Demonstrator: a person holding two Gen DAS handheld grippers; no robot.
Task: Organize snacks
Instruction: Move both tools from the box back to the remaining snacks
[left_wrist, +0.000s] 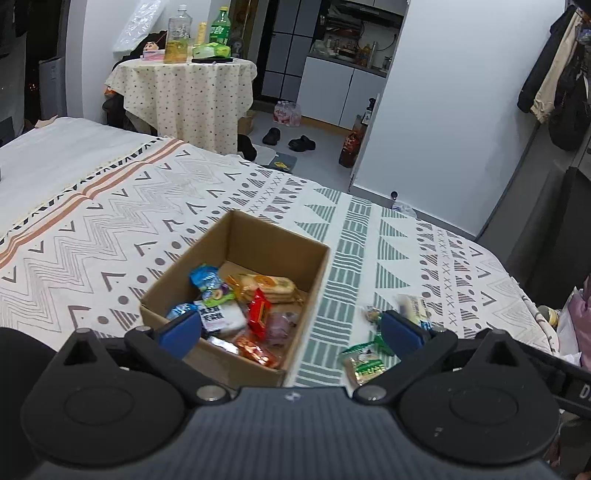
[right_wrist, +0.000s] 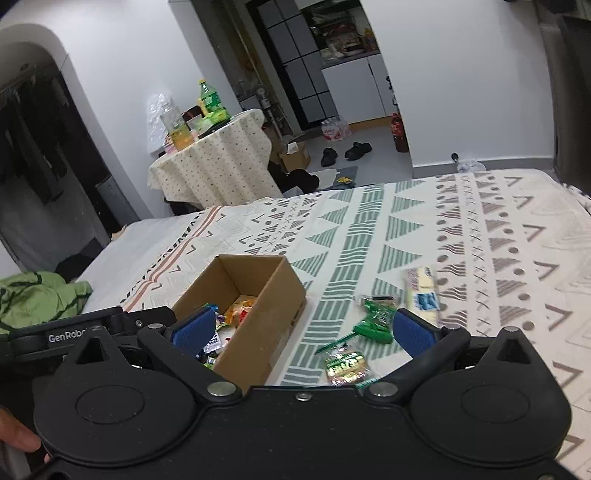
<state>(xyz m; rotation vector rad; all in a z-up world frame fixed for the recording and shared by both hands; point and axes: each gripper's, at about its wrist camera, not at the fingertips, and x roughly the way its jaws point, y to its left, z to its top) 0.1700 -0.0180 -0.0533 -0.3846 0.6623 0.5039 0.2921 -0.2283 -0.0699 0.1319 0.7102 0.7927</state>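
An open cardboard box (left_wrist: 317, 273) (right_wrist: 280, 295) sits on the patterned bedspread and holds several wrapped snacks (left_wrist: 243, 310) (right_wrist: 236, 314). To its right, loose on the bed, lie a green packet (right_wrist: 376, 319), a shiny green-labelled packet (left_wrist: 365, 363) (right_wrist: 345, 363) and a pale yellow packet (left_wrist: 413, 306) (right_wrist: 421, 291). My left gripper (left_wrist: 291, 330) hovers open above the box's near right corner, holding nothing. My right gripper (right_wrist: 304, 330) is open too, spanning the box's near right side and the green packets, with nothing in it.
The bedspread (left_wrist: 110, 221) (right_wrist: 498, 240) stretches wide on both sides of the box. A green cloth (right_wrist: 37, 295) lies at the bed's left. Beyond the bed stand a draped round table (left_wrist: 184, 96) with bottles, slippers (left_wrist: 288, 140) on the floor and hanging clothes (left_wrist: 561, 74).
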